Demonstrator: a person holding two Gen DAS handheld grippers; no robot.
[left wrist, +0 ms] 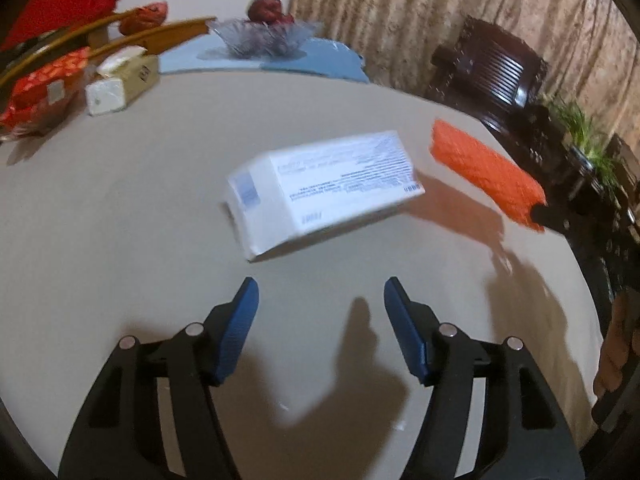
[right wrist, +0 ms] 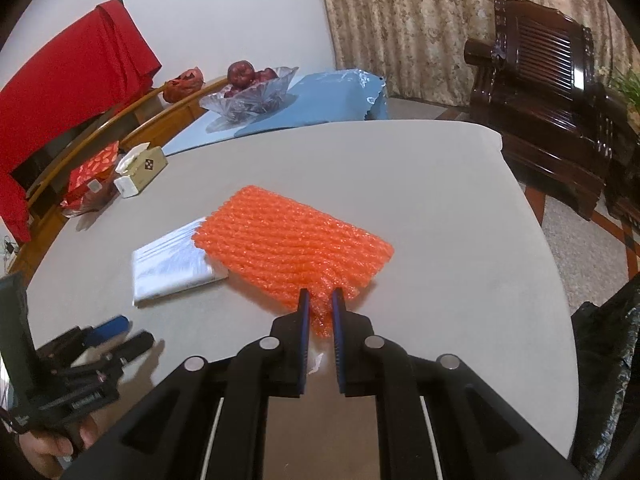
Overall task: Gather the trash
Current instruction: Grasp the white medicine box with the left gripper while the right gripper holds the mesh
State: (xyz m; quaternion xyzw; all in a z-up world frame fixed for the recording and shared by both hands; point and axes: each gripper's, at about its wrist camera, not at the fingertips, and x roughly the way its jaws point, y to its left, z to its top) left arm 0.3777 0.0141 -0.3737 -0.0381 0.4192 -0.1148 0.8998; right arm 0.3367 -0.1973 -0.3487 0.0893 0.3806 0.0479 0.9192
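- The right gripper (right wrist: 319,300) is pinching the near edge of the orange foam net (right wrist: 296,248), holding it raised above the grey table (right wrist: 440,208).
- The left gripper (left wrist: 320,300) is hovering with jaws apart and empty, just short of the white pack (left wrist: 320,192).
- The white pack is lying on the table, left of the net.

Warm light, motion blur, fisheye bending

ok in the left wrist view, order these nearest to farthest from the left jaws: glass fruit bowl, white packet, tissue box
1. white packet, just ahead of the left gripper, centre of table
2. tissue box, far left
3. glass fruit bowl, at the back on the blue mat
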